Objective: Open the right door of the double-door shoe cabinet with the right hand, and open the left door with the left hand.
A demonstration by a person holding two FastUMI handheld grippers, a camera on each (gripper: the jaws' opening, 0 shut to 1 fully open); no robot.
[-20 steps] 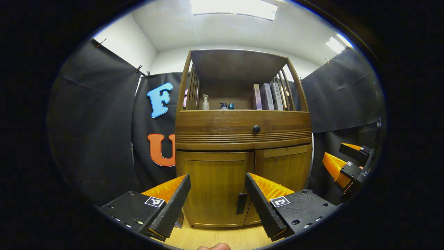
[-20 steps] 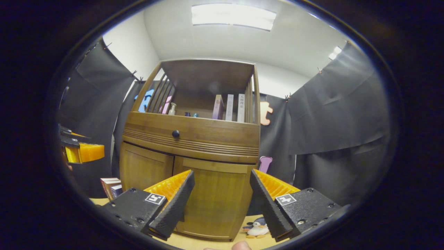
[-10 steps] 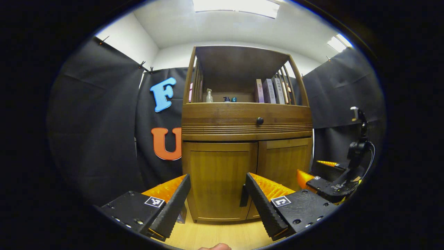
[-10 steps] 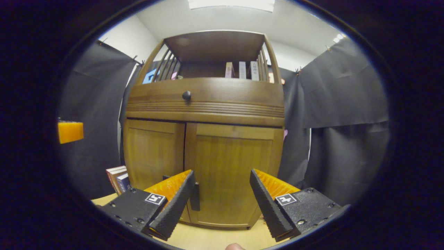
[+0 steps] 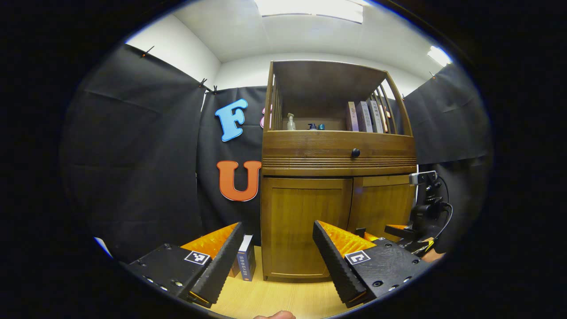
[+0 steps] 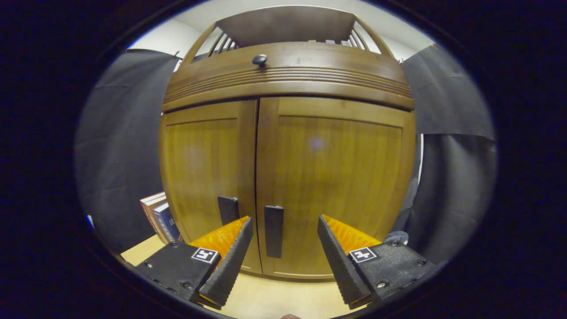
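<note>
Right gripper (image 6: 283,261) spread wide, close before the cabinet (image 6: 288,79); right door (image 6: 332,186) shut, its black handle (image 6: 273,230) framed between the fingers, untouched. Left gripper (image 5: 277,257) spread too, farther back; left door (image 5: 305,226) shut, ahead between its fingers.

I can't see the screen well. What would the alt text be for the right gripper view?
The open right gripper hovers close before the shut wooden shoe cabinet, its fingers either side of the right door's black handle without touching it. The left door's handle sits beside it, and books lean by the cabinet's left side.
</note>
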